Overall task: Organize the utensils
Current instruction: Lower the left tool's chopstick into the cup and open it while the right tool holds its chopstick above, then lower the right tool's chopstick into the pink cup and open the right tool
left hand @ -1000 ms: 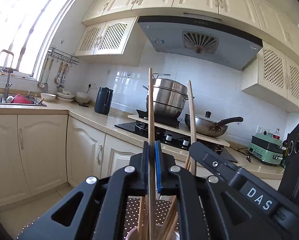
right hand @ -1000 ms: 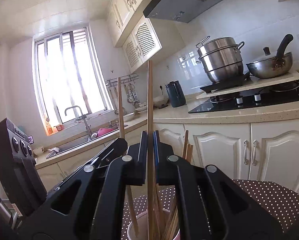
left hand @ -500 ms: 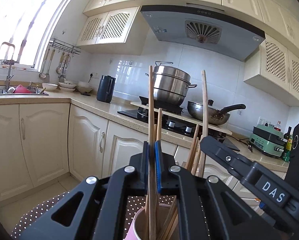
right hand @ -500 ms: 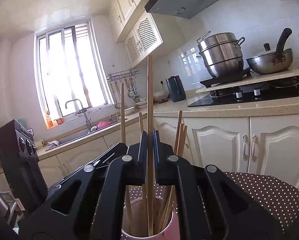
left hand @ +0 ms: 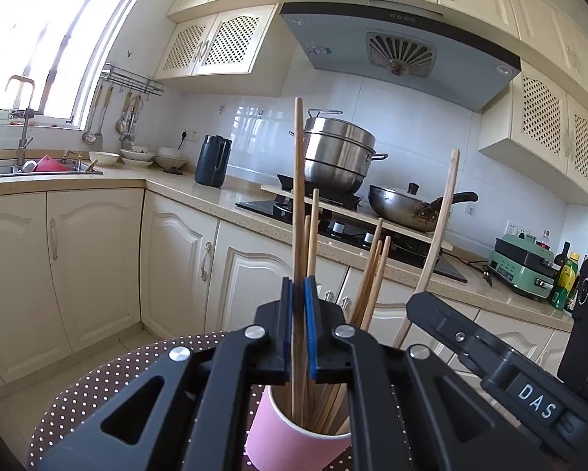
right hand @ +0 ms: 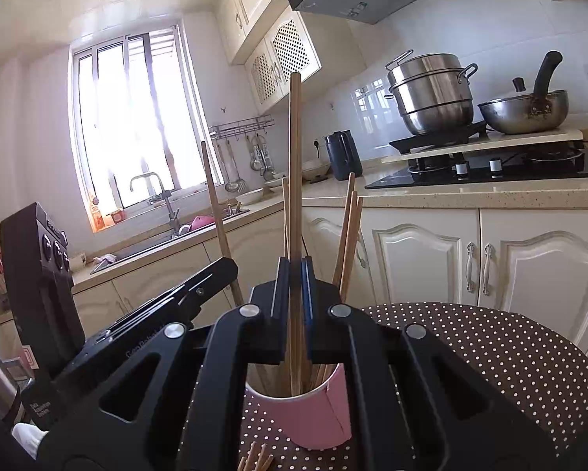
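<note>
Left claw (left hand: 298, 329) and right claw (right hand: 295, 306) each grasp 1 upright chopstick (left hand: 298, 204) (right hand: 294, 180), tips inside pink cup (left hand: 290, 437).

My left wrist view looks close over the pink paper cup (left hand: 294, 437) toward the stove; my right one faces the window, sharing that cup on the dotted brown tablecloth (right hand: 490, 353).
</note>
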### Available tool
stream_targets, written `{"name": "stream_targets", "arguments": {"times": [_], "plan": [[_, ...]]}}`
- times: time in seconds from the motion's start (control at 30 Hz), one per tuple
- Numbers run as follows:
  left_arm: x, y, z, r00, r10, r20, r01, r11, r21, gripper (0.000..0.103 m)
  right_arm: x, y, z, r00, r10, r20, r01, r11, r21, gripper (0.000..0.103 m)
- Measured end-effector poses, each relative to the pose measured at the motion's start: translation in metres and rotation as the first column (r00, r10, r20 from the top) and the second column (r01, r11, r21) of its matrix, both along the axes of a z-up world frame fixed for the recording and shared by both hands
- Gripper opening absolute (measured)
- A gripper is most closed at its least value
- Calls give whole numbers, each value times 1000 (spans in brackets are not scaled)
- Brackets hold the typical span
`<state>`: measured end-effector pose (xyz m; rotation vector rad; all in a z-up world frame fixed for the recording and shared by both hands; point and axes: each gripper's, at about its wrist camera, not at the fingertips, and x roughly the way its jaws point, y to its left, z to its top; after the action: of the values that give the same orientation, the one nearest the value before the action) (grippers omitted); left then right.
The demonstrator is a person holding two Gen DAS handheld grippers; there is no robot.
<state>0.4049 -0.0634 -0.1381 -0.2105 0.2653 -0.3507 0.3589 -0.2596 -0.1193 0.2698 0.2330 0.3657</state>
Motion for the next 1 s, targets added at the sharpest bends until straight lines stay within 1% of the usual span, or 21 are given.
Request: {"name": "stream_targets", "arguments": {"times": [0.2, 0.3, 0.33, 0.4, 0.5, 0.63, 0.87, 1.0], "plan": [[-5, 1, -4, 999, -8, -32, 8, 1000, 12, 6, -2, 7, -10, 999, 3, -34, -4, 1000, -21, 7], [-7, 3, -5, 999, -11, -42, 11, 1000, 0, 8, -3, 9, -14, 999, 4, -48, -5, 1000, -28, 7], [-8, 4, -5, 999, -7, -42, 8, 1000, 1, 10, -2, 9, -15, 999, 5, -53, -7, 999, -32, 7], [-9, 4, -4, 999, -1, -41, 2, 1000, 8, 25, -1, 11, -17, 998, 6, -64, -9, 999, -42, 7], [-12, 6, -2, 999, 3, -36, -3, 1000, 8, 26, 0, 10, -22, 997, 3, -78, -6, 999, -41, 7], [-13, 8, -2, 999, 14, -47, -13, 1000, 16, 27, 1, 10, -24, 996, 1, -93, -4, 999, -39, 7], [-13, 12, 3, 996, 27, -89, -24, 999, 32, 38, 1, 9, -23, 991, -1, -132, -1, 1000, -19, 7], [-18, 15, 7, 995, 33, -94, -30, 999, 40, 44, -5, 8, -16, 991, -14, -130, 12, 1000, -21, 8]]}}
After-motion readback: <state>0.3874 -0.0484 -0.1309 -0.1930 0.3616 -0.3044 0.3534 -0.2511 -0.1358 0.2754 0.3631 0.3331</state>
